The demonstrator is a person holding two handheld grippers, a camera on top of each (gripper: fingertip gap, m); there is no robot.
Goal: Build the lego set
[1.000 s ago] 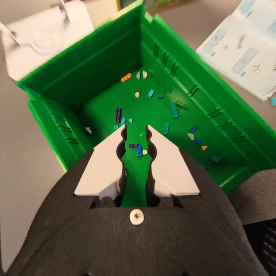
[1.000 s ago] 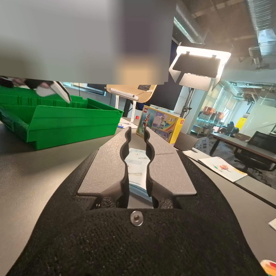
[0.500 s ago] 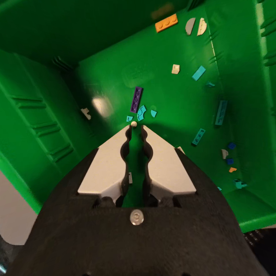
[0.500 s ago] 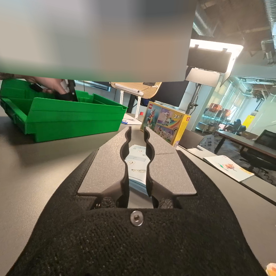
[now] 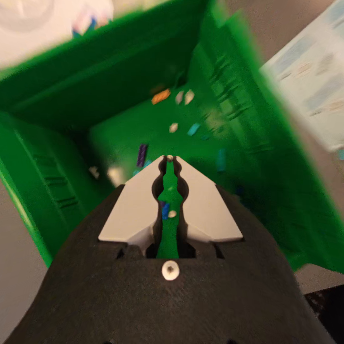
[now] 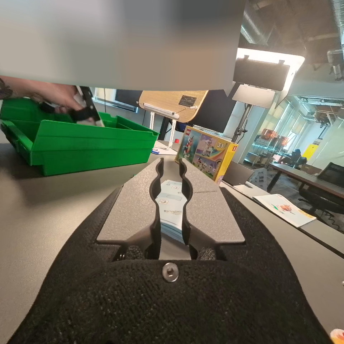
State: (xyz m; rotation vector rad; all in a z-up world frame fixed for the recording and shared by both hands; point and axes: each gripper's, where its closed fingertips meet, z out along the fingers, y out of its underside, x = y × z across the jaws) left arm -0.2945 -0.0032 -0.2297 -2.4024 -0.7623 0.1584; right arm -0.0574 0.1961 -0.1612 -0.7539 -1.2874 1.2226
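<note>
Our left claw (image 5: 169,158) hangs over the green bin (image 5: 78,89), its white tips pinched together on a tiny pale round piece (image 5: 169,158), which sits right between them above the bin floor. The view is blurred, yet we make out loose bricks scattered below: an orange plate (image 5: 161,96) near the far corner, a purple plate (image 5: 142,154) just left of the tips, a teal one (image 5: 221,162) to the right, and a blue brick (image 5: 165,211) showing through the gap between the fingers. Our right claw (image 6: 171,161) rests low over the grey surface (image 6: 55,201), its grey fingers apart and holding nothing, pointed past an instruction booklet (image 6: 171,204) toward the yellow set box (image 6: 206,150). From that side a hand (image 6: 61,98) holds the left claw inside the bin.
</note>
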